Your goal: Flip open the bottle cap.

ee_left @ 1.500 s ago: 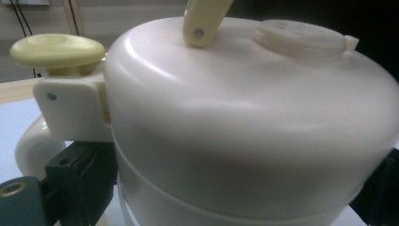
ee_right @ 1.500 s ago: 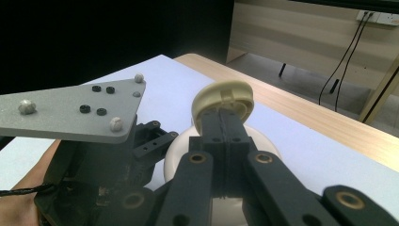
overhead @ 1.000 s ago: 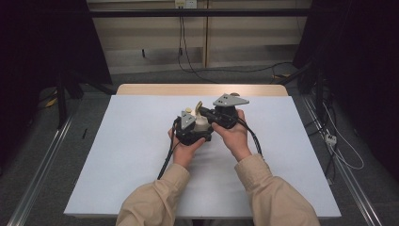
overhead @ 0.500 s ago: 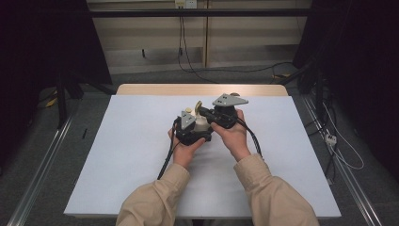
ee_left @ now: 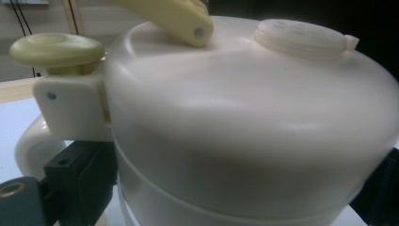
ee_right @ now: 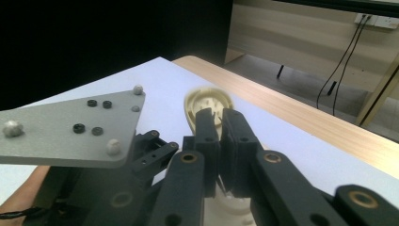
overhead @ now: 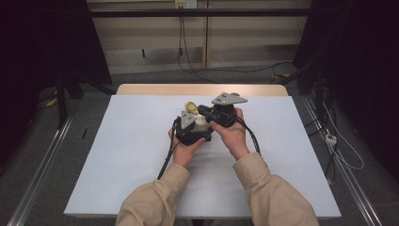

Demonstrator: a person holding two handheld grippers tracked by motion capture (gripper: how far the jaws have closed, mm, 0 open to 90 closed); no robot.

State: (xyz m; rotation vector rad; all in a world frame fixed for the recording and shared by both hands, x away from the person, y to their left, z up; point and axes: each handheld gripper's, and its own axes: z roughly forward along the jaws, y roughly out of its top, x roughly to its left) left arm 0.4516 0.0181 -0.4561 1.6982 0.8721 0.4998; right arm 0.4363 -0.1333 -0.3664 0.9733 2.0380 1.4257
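Object: cream-white plastic pot with a domed lid [ee_left: 244, 122], mid-counter, a little toward the far side, held between both hands.
Lid details: pale yellow round knob [ee_left: 56, 49] at its left edge in the left gripper view; pale yellow hinged handle [overhead: 190, 107] tipped up on the pot's far side; ribbed round cap [ee_left: 301, 37] on top.
Side handle: white loop [ee_left: 30, 146] curving down at the pot's left in the left gripper view.
Left gripper [overhead: 190, 134]: near side of the pot; its black jaws sit against both sides of the pot's body, clamped on it.
Right gripper [ee_right: 221, 136]: just right of the pot, angled across the left one; jaws nearly together on the yellow hinged handle, which stands up between the tips; they have just been opening a little.
Grey plate [ee_right: 70, 132]: three-cornered, on the left gripper, seen close in the right gripper view.
Counter [overhead: 117, 155]: white sheet over a wooden top, wood strip showing along the far edge.
Sleeves [overhead: 155, 202]: tan, entering from the near edge.
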